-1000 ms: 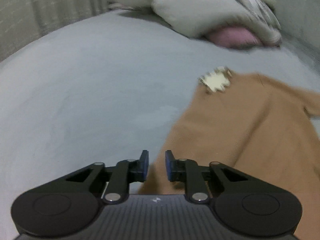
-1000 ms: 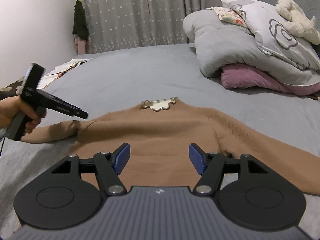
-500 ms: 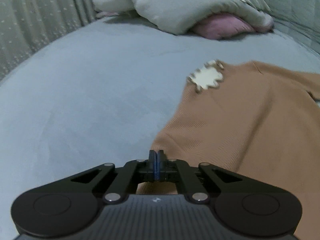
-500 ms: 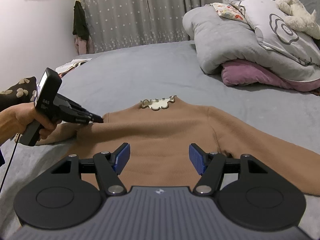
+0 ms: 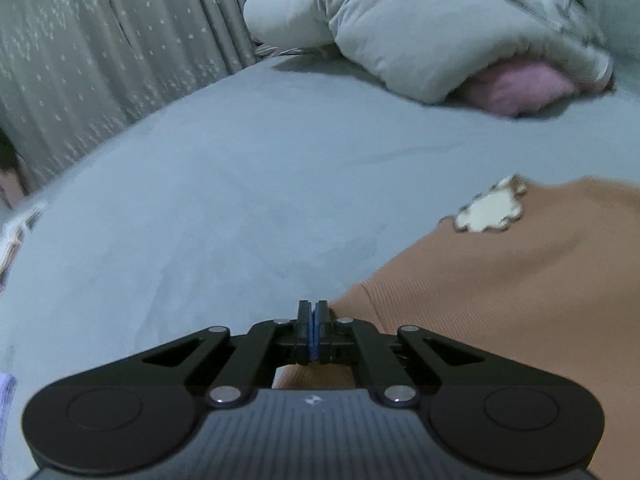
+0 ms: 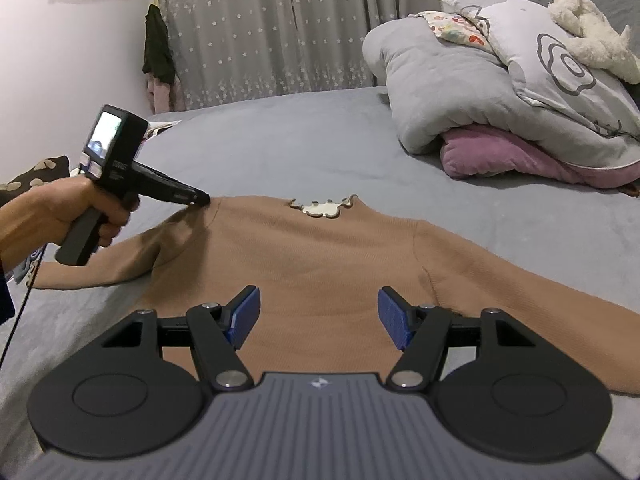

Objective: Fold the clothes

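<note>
A tan knit sweater (image 6: 320, 256) with a cream scalloped collar (image 6: 324, 207) lies flat on the grey bed, sleeves spread to both sides. It also shows in the left wrist view (image 5: 500, 280). My left gripper (image 5: 312, 312) is shut at the sweater's left shoulder; in the right wrist view the left gripper (image 6: 200, 200) has its tip pinching the fabric, which is lifted slightly there. My right gripper (image 6: 318, 312) is open and empty, hovering over the sweater's lower middle.
A pile of grey duvet (image 6: 460, 92), a flower-print pillow, a pink cushion (image 6: 500, 156) and a cream plush toy sits at the bed's far right. Grey star curtains (image 6: 280, 28) hang behind. Papers (image 6: 158, 128) lie at the bed's far left edge.
My left gripper closed and moved from the left sleeve up to the shoulder, pinching the fabric and raising it a little. My right gripper stayed open in place.
</note>
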